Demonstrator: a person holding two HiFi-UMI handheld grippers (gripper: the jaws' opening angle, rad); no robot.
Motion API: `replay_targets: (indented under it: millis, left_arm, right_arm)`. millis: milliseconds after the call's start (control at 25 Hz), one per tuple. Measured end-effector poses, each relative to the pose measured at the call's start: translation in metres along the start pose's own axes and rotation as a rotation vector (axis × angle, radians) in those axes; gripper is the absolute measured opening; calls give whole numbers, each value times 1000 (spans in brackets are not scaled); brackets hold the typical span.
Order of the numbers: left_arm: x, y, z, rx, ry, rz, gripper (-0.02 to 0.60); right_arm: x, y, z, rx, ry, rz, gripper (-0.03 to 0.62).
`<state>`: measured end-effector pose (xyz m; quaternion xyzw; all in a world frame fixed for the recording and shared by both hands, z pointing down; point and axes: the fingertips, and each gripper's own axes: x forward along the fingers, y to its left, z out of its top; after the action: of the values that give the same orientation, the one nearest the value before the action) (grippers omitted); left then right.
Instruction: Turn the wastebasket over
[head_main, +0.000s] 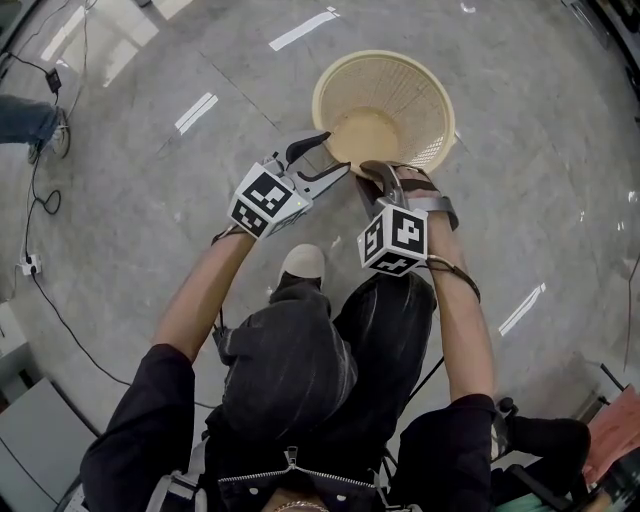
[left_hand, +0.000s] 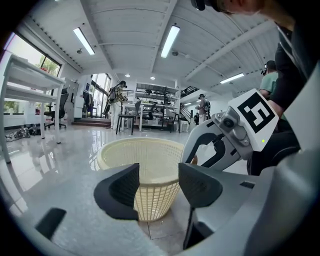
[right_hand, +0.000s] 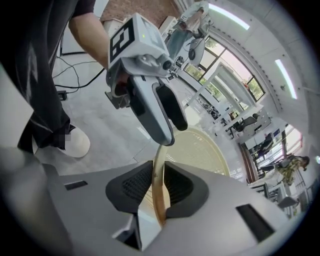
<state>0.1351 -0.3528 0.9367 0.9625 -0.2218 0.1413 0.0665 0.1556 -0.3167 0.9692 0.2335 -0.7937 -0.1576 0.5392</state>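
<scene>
Polished stone floor (head_main: 150, 230): cream mesh wastebasket (head_main: 385, 100) standing upright, mouth up.
Right tool (right_hand: 158, 186) is clamped on the basket's near rim. Left tool (left_hand: 159, 186) has its jaws apart, gripping nothing, close beside the same rim.

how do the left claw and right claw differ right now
The right claw is shut on the near rim of the wastebasket; the left claw stands open, gripping nothing. The right claw points steeply down onto the rim; the left claw points nearly level at its side. Both sit close together at that rim.
</scene>
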Motion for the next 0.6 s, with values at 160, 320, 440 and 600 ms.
replay_targets:
  millis: [160,320,440,600]
  left_arm:
    - [-1,1,0,-17,-11,0,233]
    - [-2,2,-1,-24,-12,-4,233]
    - [-3,2,-1,-32,-18,3,233]
    - [-2,3,0,-54,-25,1,233]
  right_arm:
    - [-25,-8,18,148,-110,22,59]
    - [-57,-52,7,477,-271,-95,58]
    - [-68,-93,-40,755,-278,-236,58]
    - [-67,-104,-116,992,-168,-359,32]
